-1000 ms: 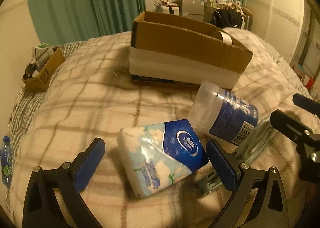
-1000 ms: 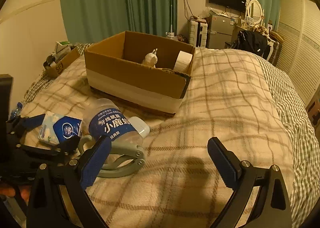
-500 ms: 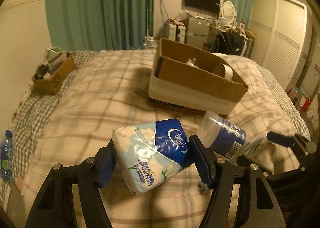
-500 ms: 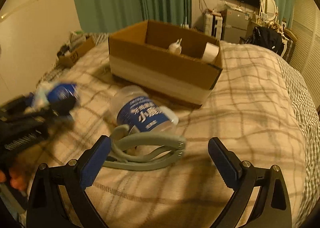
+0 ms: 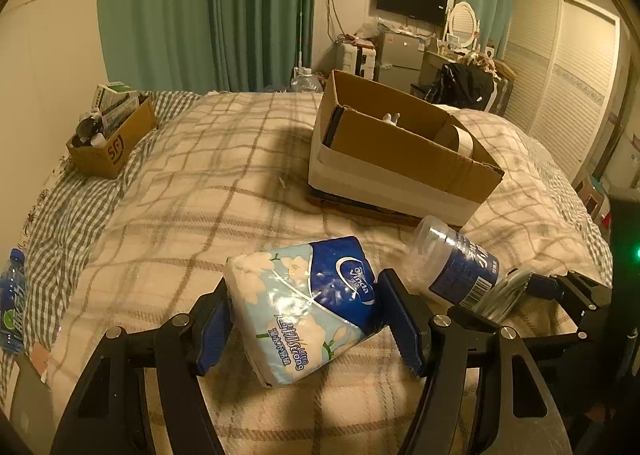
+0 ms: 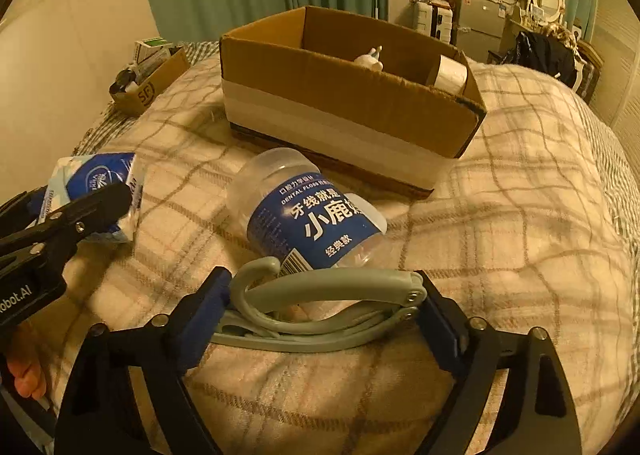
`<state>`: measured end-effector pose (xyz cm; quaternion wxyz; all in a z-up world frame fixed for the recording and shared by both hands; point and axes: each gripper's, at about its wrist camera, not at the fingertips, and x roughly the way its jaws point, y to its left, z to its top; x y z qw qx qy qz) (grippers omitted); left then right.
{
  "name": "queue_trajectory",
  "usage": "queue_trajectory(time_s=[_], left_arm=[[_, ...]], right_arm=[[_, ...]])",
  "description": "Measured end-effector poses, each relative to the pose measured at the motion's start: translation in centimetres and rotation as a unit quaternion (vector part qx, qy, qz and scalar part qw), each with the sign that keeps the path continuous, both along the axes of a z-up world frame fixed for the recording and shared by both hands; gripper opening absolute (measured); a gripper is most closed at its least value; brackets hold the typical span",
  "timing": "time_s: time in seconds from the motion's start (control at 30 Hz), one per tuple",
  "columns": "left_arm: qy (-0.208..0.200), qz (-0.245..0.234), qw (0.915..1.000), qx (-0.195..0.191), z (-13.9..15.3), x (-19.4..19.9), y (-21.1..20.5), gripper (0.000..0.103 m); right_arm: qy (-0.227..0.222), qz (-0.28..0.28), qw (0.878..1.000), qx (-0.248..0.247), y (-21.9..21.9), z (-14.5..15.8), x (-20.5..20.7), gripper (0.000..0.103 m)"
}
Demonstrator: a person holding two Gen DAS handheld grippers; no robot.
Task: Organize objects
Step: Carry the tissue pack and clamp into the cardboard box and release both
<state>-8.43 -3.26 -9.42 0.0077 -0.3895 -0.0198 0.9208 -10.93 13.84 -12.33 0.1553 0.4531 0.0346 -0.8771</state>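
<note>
— Left tongs (image 5: 306,287) pinching the tissue pack (image 5: 280,327) across its width, tilted, raised off the plaid blanket (image 5: 208,207). Soft crinkled film, pale blue with white flowers, dark blue panel.

— Right tongs (image 6: 320,297) closing, grey clip (image 6: 332,284) between the blue pads: one at the hooked end, one at the hinge, apparently touching both. Hard plastic, curved arms, lying flat on the blanket.

— Just beyond the clip, a clear jar (image 6: 308,215) on its side, touching it. Round, blue label, white lettering.

— Farther back, an open cardboard carton (image 6: 340,95), pale band round its base. Fleecy blanket, brown checks.

— Seen well only from the right wrist: a white roll (image 6: 450,75) and a small white figure (image 6: 370,57) inside the carton; fingertips (image 6: 28,371) behind the left tongs.

— Only from the left wrist: a water bottle (image 5: 12,303) at the bed's edge. Small brown box (image 5: 112,139) of clutter by the wall in both.
</note>
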Motion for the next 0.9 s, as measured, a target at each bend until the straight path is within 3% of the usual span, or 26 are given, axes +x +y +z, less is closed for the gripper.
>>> queue_trajectory(time_s=[0.27,0.5,0.7,0.9], left_arm=[[-0.008,-0.001,1.0000,0.003,0.2,0.5,-0.3,0.070],[0.002,-0.005,1.0000,0.003,1.7,0.6,-0.6,0.070],[0.030,-0.024,0.9993,0.006,4.9,-0.8,-0.3,0.070],[0.074,-0.035,0.9966,-0.001,9.3,-4.1,0.4,0.070]], right_arm=[[0.017,-0.001,1.000,0.006,0.5,2.3,1.5,0.082],[0.057,0.000,0.998,-0.001,1.5,6.4,2.7,0.082],[0.112,-0.004,0.994,-0.007,2.6,11.2,1.8,0.082],[0.155,0.003,0.988,-0.001,3.1,15.5,-1.8,0.082]])
